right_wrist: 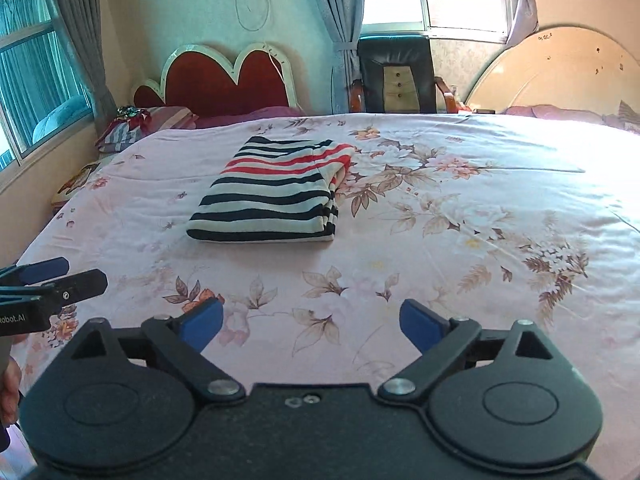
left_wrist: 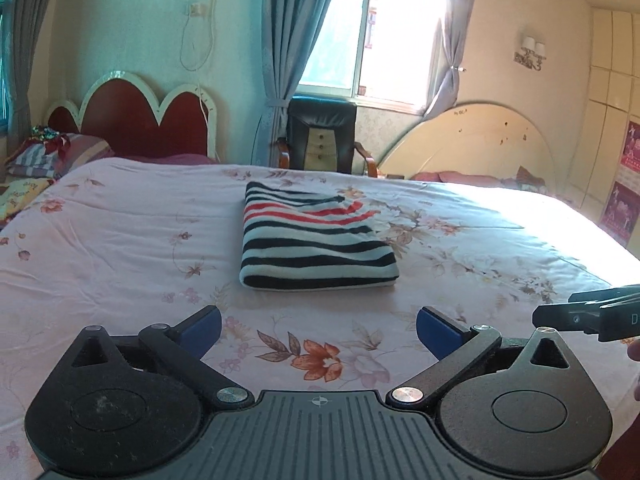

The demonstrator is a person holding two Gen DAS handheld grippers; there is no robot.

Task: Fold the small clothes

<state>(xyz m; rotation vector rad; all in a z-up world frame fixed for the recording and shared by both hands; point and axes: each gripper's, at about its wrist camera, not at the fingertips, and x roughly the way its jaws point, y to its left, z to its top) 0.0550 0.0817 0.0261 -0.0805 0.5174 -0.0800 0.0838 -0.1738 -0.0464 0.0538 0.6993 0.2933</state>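
Note:
A small striped garment, white with black and red stripes, lies folded into a neat rectangle on the pink floral bedspread. It also shows in the right wrist view, left of centre. My left gripper is open and empty, held above the bedspread short of the garment. My right gripper is open and empty, also short of the garment and to its right. The right gripper shows at the right edge of the left wrist view. The left gripper shows at the left edge of the right wrist view.
A red heart-shaped headboard and pillows stand at the far left. A black armchair sits under the window behind the bed. A cream arched headboard stands at the far right. Sunlight falls on the bed's right side.

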